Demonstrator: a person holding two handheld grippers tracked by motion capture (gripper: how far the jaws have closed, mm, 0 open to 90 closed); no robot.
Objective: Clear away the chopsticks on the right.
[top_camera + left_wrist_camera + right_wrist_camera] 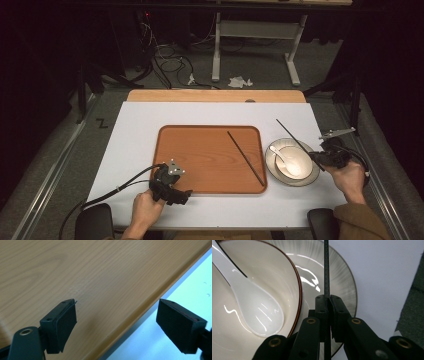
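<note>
A thin black chopstick (295,140) slants over the right rim of a plate, and my right gripper (315,157) is shut on its lower part. Seen from the right gripper view, the chopstick (326,270) runs straight up out of the gripper (328,298), whose jaws are pressed together. A second chopstick (246,157) lies slantwise on the wooden tray (200,165). My left gripper (184,194) stands open at the tray's front edge. In the left gripper view, that gripper (116,312) has the tray's rim (140,312) between its jaws, and the pads touch nothing.
A cream bowl (295,162) holding a white spoon (280,156) sits on a grey plate (272,167) right of the tray. The white table mat (135,135) spreads around them. Beyond the table are cables and a desk frame (255,50) on the floor.
</note>
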